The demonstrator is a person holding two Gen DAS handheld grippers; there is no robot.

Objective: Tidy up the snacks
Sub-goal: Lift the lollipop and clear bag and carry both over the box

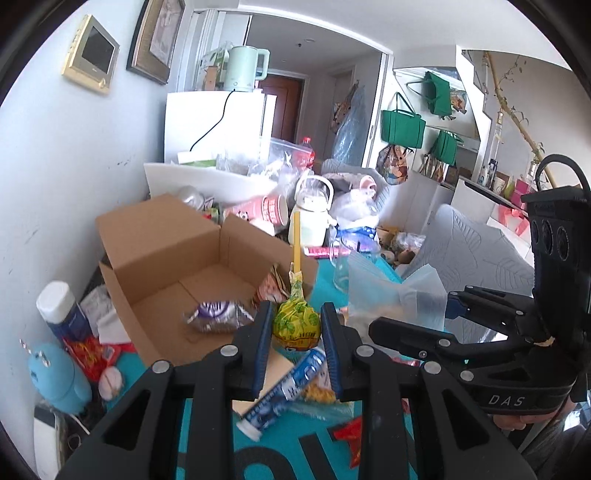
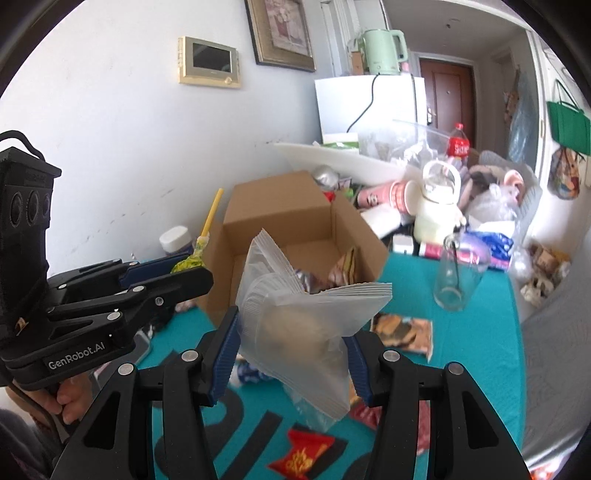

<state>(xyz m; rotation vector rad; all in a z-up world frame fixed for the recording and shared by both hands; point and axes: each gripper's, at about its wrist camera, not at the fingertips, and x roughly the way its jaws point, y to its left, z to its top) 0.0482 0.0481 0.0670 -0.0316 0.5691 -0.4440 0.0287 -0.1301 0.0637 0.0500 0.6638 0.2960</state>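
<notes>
Background clutter, non-task stuff only.
Mint electric kettle (image 2: 382,51) is sitting on the white mini fridge (image 2: 365,105), cord hanging down its front. Framed picture (image 2: 282,33) and wall intercom panel (image 2: 209,62) are hanging on the white wall. Green tote bags (image 1: 402,125) are hanging near the brown door (image 2: 448,99). An empty glass bottle (image 2: 456,275) is standing on the teal tablecloth (image 2: 476,328).
</notes>
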